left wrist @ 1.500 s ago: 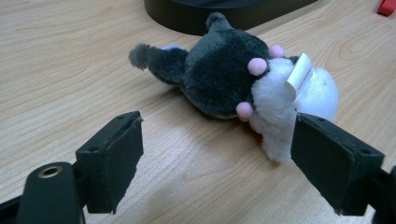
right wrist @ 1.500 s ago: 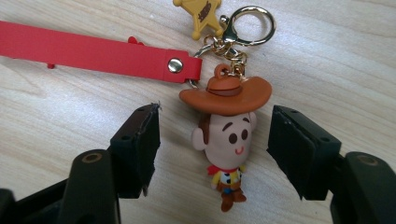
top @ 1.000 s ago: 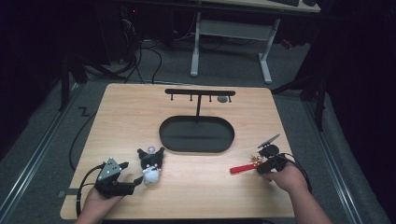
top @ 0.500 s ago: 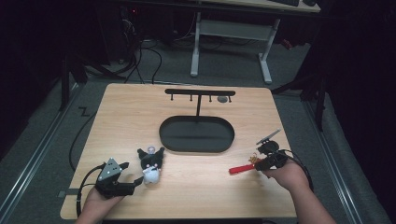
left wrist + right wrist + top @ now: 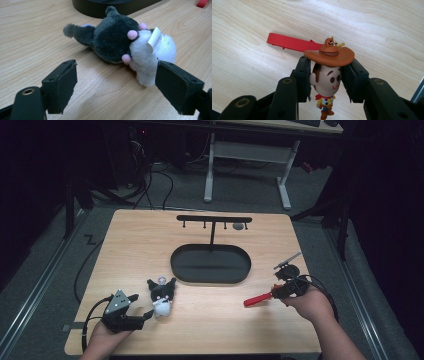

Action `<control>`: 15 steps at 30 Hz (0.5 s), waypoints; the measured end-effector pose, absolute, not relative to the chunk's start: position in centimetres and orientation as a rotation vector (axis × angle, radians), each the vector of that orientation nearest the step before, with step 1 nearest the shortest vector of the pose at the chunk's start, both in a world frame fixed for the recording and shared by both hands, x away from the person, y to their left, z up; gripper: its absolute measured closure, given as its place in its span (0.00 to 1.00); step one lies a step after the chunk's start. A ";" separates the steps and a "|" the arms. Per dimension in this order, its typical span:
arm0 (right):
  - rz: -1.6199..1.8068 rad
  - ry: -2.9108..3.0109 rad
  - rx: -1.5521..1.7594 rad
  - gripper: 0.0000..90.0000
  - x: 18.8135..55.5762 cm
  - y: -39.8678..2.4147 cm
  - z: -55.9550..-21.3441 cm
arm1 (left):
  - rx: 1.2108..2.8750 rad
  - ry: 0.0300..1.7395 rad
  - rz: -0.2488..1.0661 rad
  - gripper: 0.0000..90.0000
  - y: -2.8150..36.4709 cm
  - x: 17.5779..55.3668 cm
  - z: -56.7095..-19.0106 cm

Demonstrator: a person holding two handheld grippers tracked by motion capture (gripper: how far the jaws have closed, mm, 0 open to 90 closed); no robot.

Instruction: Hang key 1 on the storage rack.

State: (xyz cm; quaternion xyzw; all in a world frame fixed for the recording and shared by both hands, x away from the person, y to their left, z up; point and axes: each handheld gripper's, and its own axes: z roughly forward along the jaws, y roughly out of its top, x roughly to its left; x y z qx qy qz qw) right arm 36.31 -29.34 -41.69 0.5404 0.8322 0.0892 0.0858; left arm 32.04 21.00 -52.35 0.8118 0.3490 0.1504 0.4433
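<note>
Left claw rests low at the tabletop near edge, jaws spread wide, with the plush toy lying just ahead between them. Right claw hovers at the right side, clamped on the cowboy figurine; its red strap trails leftward.

Dim, grainy overhead; bright, sharp close-ups

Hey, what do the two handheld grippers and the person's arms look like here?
Both grippers are black, with two blocky, flat-faced jaws and round bolt holes in the arms. The left gripper carries a grey three-cornered plate and trails a black cable; the right gripper trails a looping black cable. The forearms are bare, no sleeves visible.
</note>
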 end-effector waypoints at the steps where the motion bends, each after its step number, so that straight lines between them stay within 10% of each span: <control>1: 0.264 2.485 1.604 0.67 36.3 -29.3 -41.5 | 2.015 0.863 0.376 0.20 21.0 32.1 -52.4; 15: 0.333 2.464 1.622 0.67 36.5 -28.9 -39.5 | 2.009 0.860 0.377 0.21 21.0 32.1 -52.3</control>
